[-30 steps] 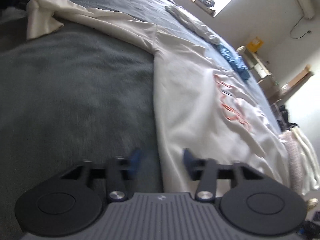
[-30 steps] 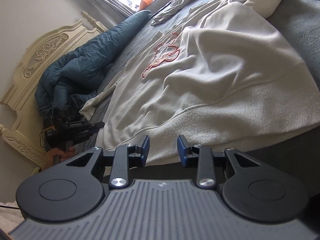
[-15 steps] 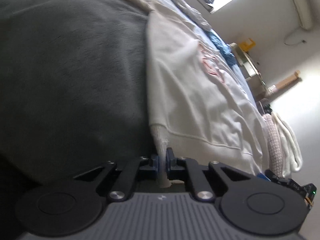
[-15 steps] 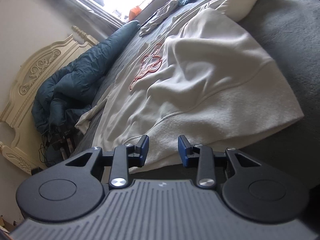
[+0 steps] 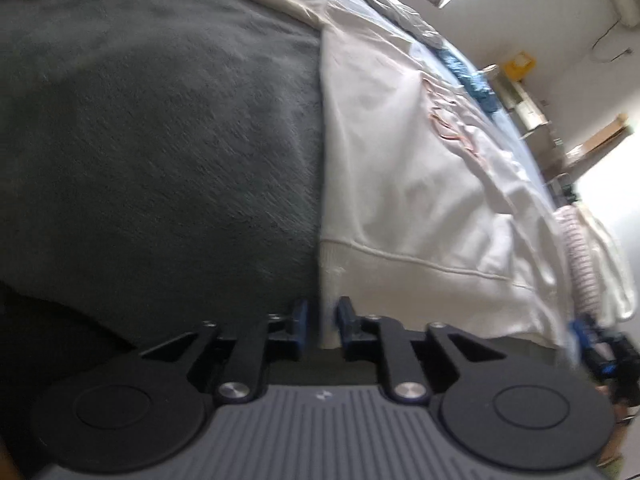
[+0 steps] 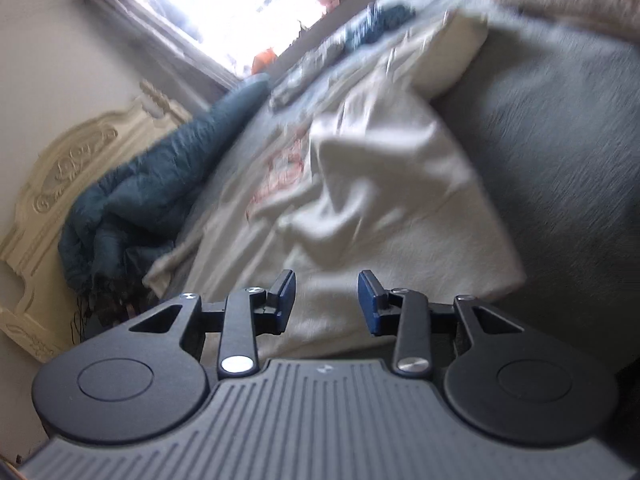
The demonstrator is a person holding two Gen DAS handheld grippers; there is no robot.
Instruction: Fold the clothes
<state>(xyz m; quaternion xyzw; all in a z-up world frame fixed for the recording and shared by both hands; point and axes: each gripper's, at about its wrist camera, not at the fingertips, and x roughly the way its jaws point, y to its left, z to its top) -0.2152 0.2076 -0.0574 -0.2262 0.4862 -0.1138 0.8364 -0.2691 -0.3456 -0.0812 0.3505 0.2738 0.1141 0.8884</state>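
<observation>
The cream cotton-like sweatshirt [image 5: 400,184] looks soft and matt, its ribbed hem [image 5: 400,280] coarser along the near edge of the bed. Beneath it the dark grey blanket [image 5: 160,152] has a brushed, fleecy nap. The left gripper [image 5: 322,320] and right gripper [image 6: 326,300] are matt black plastic with shiny round metal pivot pins and dull blue pads [image 6: 370,304]; their grey housings are ridged. The teal quilt [image 6: 152,184] looks puffy; the carved cream headboard [image 6: 60,184] seems painted wood.

Cream sweatshirt [image 5: 400,184], grey blanket [image 5: 160,140], teal duvet [image 6: 160,184]
</observation>
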